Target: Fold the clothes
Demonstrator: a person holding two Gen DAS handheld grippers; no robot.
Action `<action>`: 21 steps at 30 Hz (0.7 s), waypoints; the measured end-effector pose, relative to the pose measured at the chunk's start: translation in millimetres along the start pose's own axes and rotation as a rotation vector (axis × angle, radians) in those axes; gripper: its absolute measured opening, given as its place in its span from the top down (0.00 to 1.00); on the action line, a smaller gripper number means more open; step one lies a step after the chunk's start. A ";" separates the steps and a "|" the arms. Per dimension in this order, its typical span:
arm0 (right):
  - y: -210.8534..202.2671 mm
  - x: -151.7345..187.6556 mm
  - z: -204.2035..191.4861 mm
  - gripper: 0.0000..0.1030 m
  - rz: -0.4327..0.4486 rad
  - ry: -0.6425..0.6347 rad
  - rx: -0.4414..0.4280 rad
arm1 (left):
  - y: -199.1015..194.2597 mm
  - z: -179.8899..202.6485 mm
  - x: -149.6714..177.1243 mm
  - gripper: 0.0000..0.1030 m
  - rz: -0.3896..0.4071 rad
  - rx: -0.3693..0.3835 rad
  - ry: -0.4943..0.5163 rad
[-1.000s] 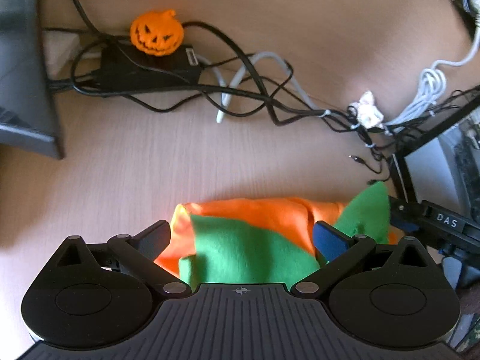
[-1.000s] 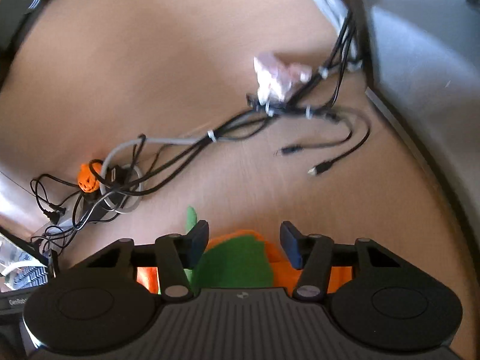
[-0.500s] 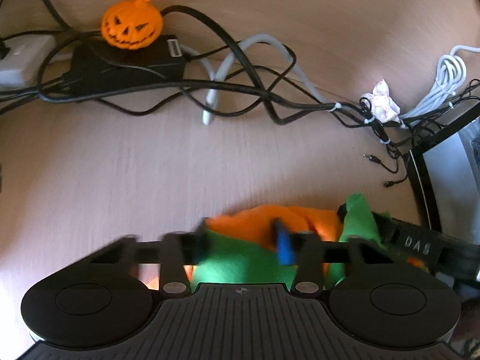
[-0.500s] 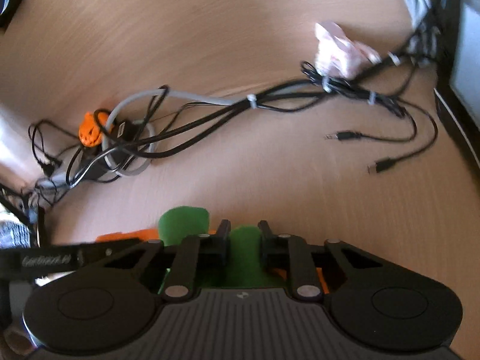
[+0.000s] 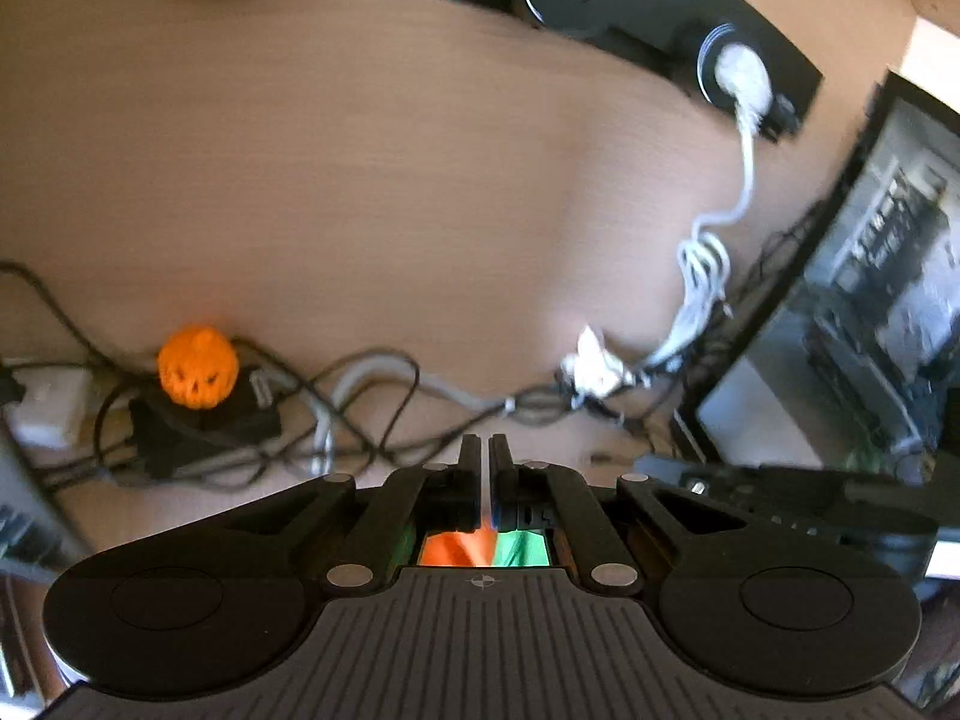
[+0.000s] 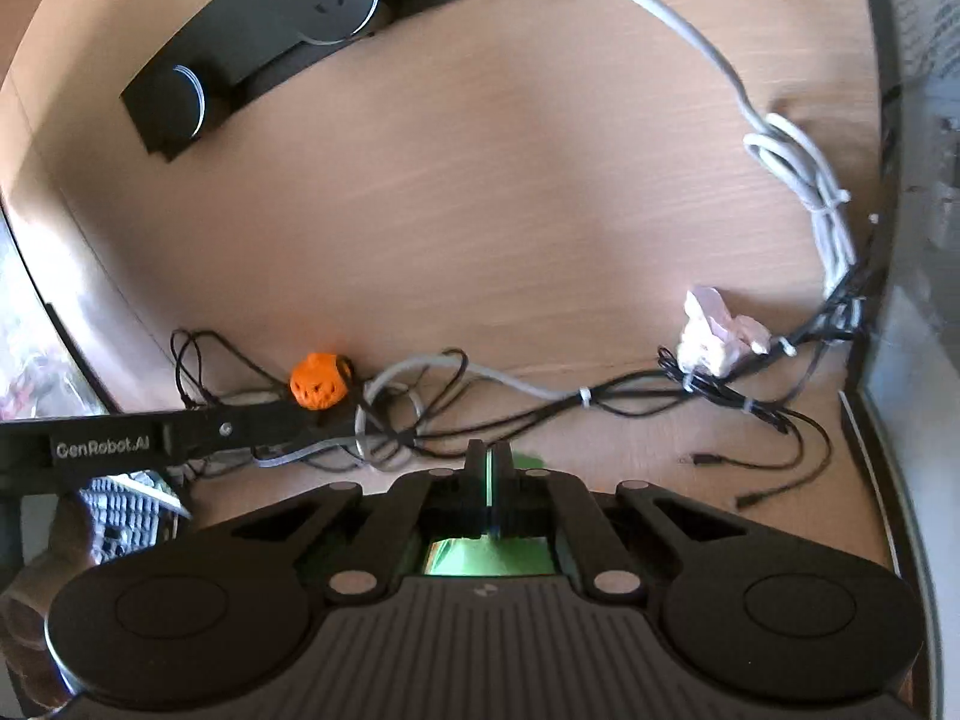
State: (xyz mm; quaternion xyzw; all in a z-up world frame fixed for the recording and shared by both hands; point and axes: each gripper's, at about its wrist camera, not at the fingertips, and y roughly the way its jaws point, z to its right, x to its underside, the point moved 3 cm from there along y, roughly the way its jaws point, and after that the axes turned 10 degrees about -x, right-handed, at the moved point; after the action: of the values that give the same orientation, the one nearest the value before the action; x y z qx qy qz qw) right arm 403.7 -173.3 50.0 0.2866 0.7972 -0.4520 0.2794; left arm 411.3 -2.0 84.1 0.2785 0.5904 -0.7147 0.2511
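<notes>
Your left hand-held gripper (image 5: 485, 456) is pinched tight on the cloth (image 5: 462, 549), which shows orange and green just behind the fingers. Your right hand-held gripper (image 6: 491, 462) is pinched tight on the same cloth, and there you see only green. Both views look out over the counter (image 5: 390, 192), so the cloth seems held up, hanging below the fingers. Most of it is hidden (so you cannot tell how many folds it has). This could be the middle of a fold, or a lift to lay it flat.

Ahead of you lies a mess of cables (image 6: 540, 402) with a little pumpkin (image 5: 197, 366) and a crumpled tissue (image 6: 717, 336). A screen (image 5: 852, 312) stands at the right. Those cables could snag the cloth.
</notes>
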 end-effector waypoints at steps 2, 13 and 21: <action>-1.3 11.3 5.1 0.99 -0.017 0.015 0.029 | 4.9 -4.3 14.3 0.85 -0.039 -0.022 -0.005; -18.4 29.2 42.0 0.84 -0.021 0.093 0.134 | 30.5 -45.6 52.8 0.48 -0.198 -0.106 -0.118; 10.9 21.4 65.3 0.71 -0.041 0.228 0.078 | 62.1 -42.9 47.1 0.33 -0.248 -0.107 -0.165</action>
State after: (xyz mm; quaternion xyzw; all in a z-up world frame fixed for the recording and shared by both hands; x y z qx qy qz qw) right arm 409.0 -221.7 0.4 0.3306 0.8113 -0.4527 0.1662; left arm 424.5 27.7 1.4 0.1303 0.6350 -0.7280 0.2231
